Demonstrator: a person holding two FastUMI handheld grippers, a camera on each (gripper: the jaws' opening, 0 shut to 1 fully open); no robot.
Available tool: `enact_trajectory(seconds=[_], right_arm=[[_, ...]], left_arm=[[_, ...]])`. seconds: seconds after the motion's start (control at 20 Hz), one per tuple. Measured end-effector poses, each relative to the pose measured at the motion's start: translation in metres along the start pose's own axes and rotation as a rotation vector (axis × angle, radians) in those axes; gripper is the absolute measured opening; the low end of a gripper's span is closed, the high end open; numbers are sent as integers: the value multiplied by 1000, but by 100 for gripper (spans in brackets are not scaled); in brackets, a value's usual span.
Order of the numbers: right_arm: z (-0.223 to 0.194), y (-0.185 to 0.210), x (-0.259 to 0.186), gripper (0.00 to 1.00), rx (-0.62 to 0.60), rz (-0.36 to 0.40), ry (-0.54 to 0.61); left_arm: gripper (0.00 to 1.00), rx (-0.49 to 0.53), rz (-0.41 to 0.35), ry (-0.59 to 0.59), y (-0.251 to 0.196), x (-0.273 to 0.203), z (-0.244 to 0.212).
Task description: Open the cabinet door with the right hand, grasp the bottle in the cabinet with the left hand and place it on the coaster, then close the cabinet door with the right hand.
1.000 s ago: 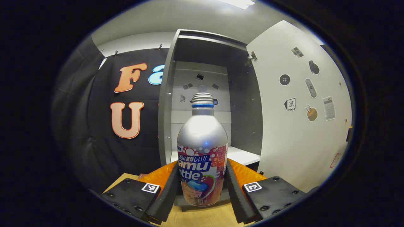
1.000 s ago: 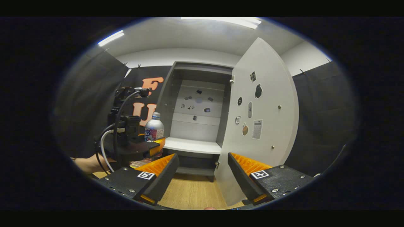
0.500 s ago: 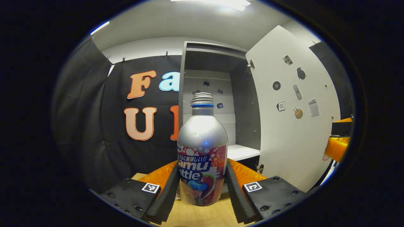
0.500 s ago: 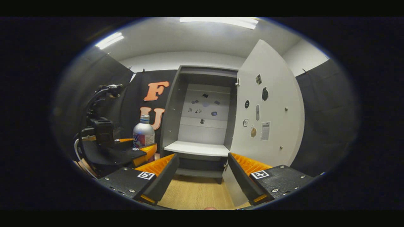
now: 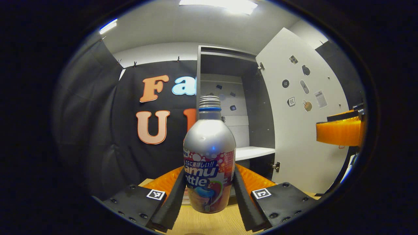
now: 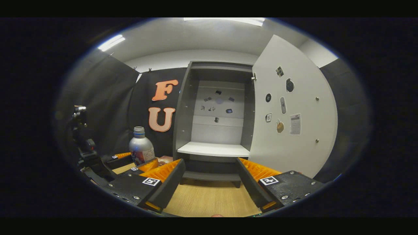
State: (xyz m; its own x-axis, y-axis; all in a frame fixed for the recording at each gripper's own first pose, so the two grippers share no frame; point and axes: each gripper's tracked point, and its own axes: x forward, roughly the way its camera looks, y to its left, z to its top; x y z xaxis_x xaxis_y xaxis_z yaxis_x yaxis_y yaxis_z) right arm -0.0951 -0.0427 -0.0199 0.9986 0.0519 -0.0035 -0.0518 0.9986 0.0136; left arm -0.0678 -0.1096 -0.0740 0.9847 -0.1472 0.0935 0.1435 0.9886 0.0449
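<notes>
In the left gripper view, the left gripper is seen at the bottom, its fingers closed against both sides of the bottle, which is held upright between them. The bottle's base is seen low over the wooden worktop; whether it touches the surface cannot be told. A flat reddish object, possibly the coaster, is made out in the right gripper view just behind the bottle, near the cabinet's left foot; whether the bottle stands on it cannot be told.

In the right gripper view, the right gripper is seen at the bottom with its fingers spread wide apart and nothing between them; bare worktop is seen in the gap. The left gripper is also seen there, at the left, with the bottle between its fingers, left of the cabinet.

Farther back, the cabinet is seen standing on the worktop toward its far edge, in front of the black cloth wall. Its door, hinged on the right, is swung fully open, and several stickers are seen on its inner face. A pale shelf is seen inside the cabinet, with small stickers on the back panel above it. In the left gripper view, part of the right gripper is seen at the right edge, in front of the open door.
</notes>
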Motion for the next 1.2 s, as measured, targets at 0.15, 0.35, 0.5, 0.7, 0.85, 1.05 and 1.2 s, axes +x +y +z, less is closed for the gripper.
enact_trajectory(seconds=[0.15,0.35,0.5,0.7,0.85,1.05,1.2], right_arm=[[-8,7,4,95,11,-17,-33],[-25,16,10,95,60,-27,-47],[-45,18,17,95,62,-39,-14],[-77,26,23,95,30,-39,63],[-99,39,26,95,37,-22,114],[-120,52,25,95,37,3,178],[-121,51,26,95,42,-3,191]], left_arm=[[82,-1,5,22,7,-11,-39],[82,1,11,79,15,-24,-104],[82,17,17,103,25,-30,-141],[82,-14,32,169,37,-37,-197],[82,-22,38,215,38,-42,-230],[82,-28,31,272,35,-51,-262],[82,-25,28,278,32,-51,-261]])
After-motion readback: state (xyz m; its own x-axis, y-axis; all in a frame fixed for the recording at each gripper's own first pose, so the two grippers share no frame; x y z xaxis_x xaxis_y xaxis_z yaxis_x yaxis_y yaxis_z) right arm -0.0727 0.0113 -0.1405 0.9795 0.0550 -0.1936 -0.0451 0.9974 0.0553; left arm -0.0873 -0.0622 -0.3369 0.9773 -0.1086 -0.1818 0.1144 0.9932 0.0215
